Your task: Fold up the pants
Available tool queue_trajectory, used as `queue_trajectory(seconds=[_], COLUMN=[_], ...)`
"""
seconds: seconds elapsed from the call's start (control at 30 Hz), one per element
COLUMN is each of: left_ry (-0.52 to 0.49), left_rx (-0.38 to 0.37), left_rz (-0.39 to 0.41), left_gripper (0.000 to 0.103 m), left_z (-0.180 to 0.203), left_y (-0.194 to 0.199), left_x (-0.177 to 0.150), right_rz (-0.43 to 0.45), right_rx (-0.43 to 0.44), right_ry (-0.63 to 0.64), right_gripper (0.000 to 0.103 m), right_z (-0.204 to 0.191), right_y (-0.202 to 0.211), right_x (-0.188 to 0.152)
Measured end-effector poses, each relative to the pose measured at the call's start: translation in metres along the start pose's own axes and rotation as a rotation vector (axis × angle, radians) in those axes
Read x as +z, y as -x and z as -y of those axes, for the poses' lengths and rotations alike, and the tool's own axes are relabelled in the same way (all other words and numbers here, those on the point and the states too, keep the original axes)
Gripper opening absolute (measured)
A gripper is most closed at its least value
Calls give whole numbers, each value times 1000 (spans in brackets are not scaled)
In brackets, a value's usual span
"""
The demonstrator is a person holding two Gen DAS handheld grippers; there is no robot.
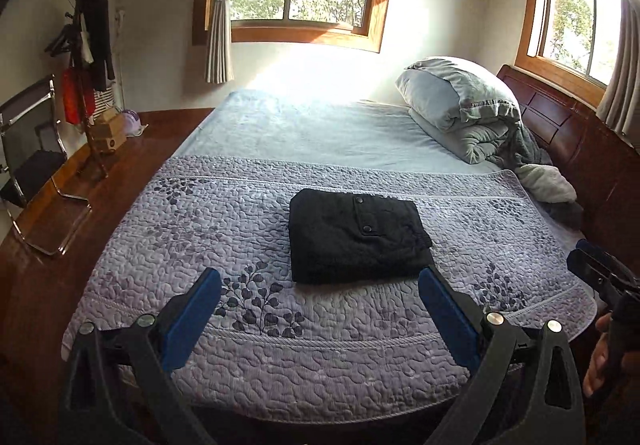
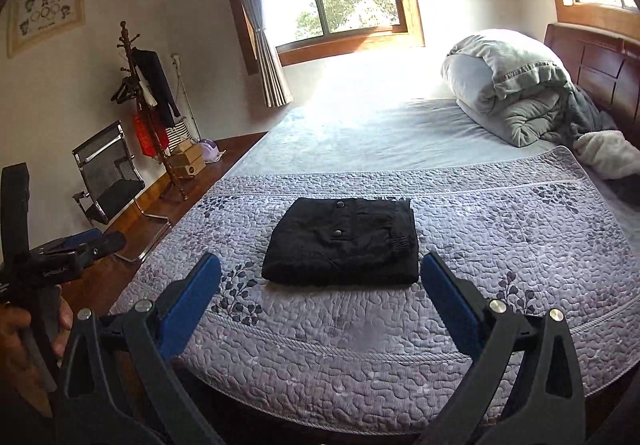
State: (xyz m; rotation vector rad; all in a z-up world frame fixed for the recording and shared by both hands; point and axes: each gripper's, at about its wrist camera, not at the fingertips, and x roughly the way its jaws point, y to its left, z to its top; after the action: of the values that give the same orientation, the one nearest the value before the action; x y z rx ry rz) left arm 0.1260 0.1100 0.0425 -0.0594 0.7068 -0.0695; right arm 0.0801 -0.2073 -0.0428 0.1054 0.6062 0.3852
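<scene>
Your pants lie folded into a compact black rectangle near the middle of the quilted purple coverlet, snap buttons facing up, elastic cuff bunched at the right edge. In the right wrist view the same bundle sits flat, edges roughly square. Judged done, or very nearly.

Risk: little remains. The top layers look thick and springy, so the cuff side could creep open if left unpressed. If you dip a gripper back in, a finger could snag the near edge and undo the stack.

Left gripper: jaws spread wide, nothing between the blue pads, held above the coverlet short of the pants. Right gripper: jaws likewise at full spread, empty, touching nothing.

Beyond: rolled grey bedding by the headboard.
</scene>
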Motion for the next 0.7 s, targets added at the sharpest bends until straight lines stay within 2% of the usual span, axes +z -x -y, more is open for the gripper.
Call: queue_trajectory(seconds=[0.13,0.27,0.43,0.53,0.7], left_ry=[24,-2,6,-25,-21], left_rx=[-54,11,34,111,71], left_rz=[30,65,73,96,98], left_gripper=[99,99,99,99,99], left_z=[6,14,17,23,30], left_y=[26,44,59,68,82], left_x=[-8,-17,-21,-23,-25], right_rz=[19,19,13,17,27], right_rx=[9,-3,-1,-19,-66], right_ry=[11,25,17,44,93], right_gripper=[100,100,100,100,100], right_z=[-12,-17,-23,-31,-39], right_y=[15,21,29,36,48], right_x=[-7,-15,-22,-22,-17])
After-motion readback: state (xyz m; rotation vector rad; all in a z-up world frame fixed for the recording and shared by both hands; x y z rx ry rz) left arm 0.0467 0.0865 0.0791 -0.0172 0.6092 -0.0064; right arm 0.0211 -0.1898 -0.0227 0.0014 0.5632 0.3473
